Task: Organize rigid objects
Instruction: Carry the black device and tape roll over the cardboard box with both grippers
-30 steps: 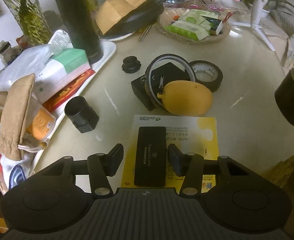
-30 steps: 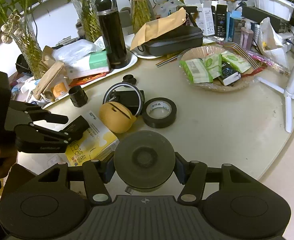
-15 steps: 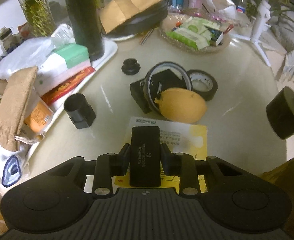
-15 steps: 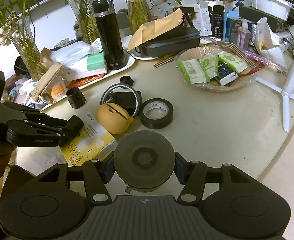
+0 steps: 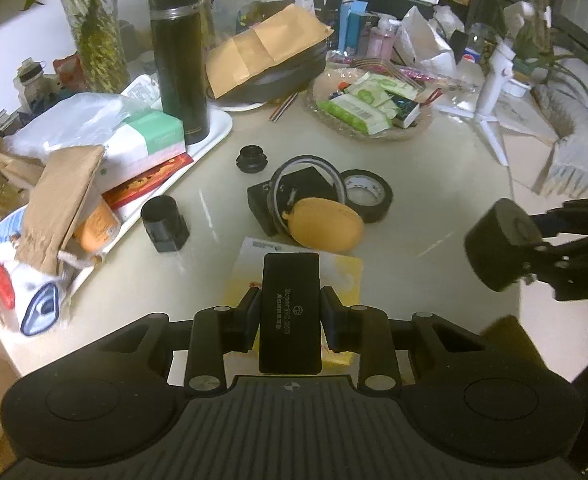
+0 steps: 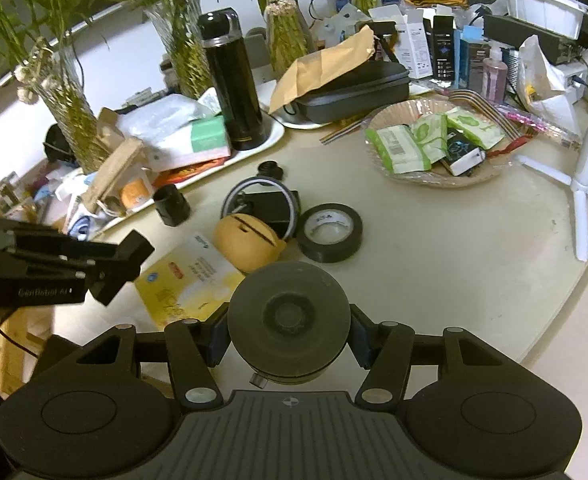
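My left gripper (image 5: pixel 290 320) is shut on a flat black rectangular device (image 5: pixel 290 308) and holds it above a yellow booklet (image 5: pixel 346 276). My right gripper (image 6: pixel 290 336) is shut on a dark round cylinder (image 6: pixel 289 316), held above the table's front edge; it also shows at the right of the left wrist view (image 5: pixel 498 248). On the table lie a yellow oval case (image 5: pixel 326 228), a black box with a ring (image 5: pixel 294 192), a roll of black tape (image 5: pixel 368 194), a small black cap (image 5: pixel 252 158) and a black cylinder on a block (image 5: pixel 162 224).
A white tray (image 5: pixel 214 136) at the left holds a tall black flask (image 5: pixel 180 64), boxes and bags. A wicker basket (image 5: pixel 370 108) of packets stands at the back. A white tripod (image 6: pixel 586 160) stands at the right. Vases with plants (image 6: pixel 66 100) line the back.
My left gripper closed on the black device and lifted it off the yellow booklet. The right gripper with its cylinder rose slightly and came further into the left view.
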Tool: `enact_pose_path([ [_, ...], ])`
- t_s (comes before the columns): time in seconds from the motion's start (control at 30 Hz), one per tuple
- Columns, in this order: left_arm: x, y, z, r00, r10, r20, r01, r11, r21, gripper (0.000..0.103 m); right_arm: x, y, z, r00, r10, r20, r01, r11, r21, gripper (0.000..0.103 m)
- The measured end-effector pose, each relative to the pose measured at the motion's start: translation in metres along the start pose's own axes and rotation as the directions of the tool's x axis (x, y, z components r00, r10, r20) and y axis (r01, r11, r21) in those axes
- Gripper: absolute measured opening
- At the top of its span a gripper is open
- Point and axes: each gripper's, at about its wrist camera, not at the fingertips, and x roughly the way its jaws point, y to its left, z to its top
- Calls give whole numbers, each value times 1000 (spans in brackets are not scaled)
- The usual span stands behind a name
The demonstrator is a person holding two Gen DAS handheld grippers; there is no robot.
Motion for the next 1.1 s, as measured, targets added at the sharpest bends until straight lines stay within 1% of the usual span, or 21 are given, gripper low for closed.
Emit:
enact_pose_path([
  [0.23, -29, 3, -23, 999, -34, 33, 36, 997, -66, 31, -8, 11, -7, 999, 51, 2, -51, 999, -19, 61],
  [0.43, -39, 4, -42, 998, -51, 23, 53, 993, -102, 31, -15, 22, -13, 994, 110, 6, -109, 993, -54, 61],
  [0.67, -47, 3, -62, 998, -61, 6, 61, 989, -132, 31, -21, 42, -25, 984, 175, -25, -176, 977, -121, 61],
  [0.77, -49, 1, -69, 999, -51, -7, 50, 989, -140, 31, -21, 50, -31, 979, 195, -51, -201, 968, -148, 61],
  [0.9, -52, -3, -77, 999, -30, -32, 25, 989, -148, 31, -19, 59, -41, 976, 196, -99, -211, 961, -181, 61],
  [1.1, -42, -2, -85, 995, 33, -89, -46, 988, -149, 31, -10, 66, -57, 975, 150, -166, -185, 958, -221, 61],
])
